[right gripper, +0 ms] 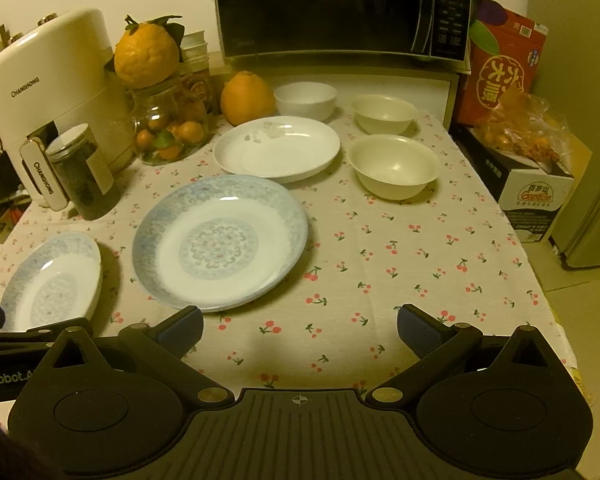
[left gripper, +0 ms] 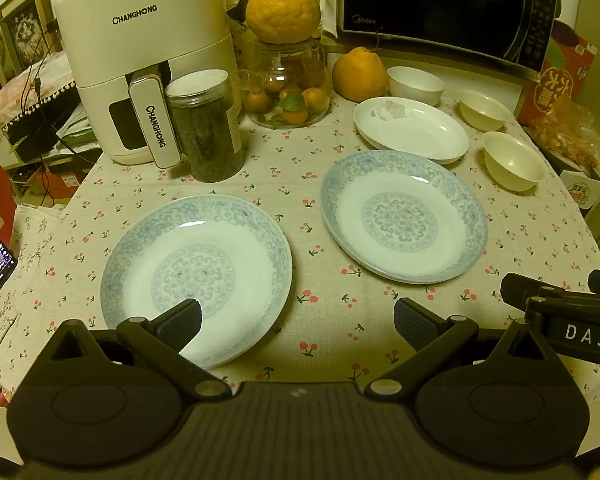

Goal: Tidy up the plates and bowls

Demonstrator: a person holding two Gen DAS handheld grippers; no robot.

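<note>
Left gripper (left gripper: 298,322) released (over patterned plate (left gripper: 196,276)) | right gripper (right gripper: 300,326) released, empty

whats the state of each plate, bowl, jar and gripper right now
left gripper: open, holding nothing
right gripper: open, holding nothing
near blue plate: upright, empty, unstacked
far blue plate: upright, empty, unstacked
white plate: upright, small clear bits inside
three bowls: upright, separate
dark jar: lid on
microwave: door shut

Home kitchen: microwave (right gripper: 340,8), air fryer (left gripper: 144,56), cherry-print tablecloth (right gripper: 400,260).
</note>
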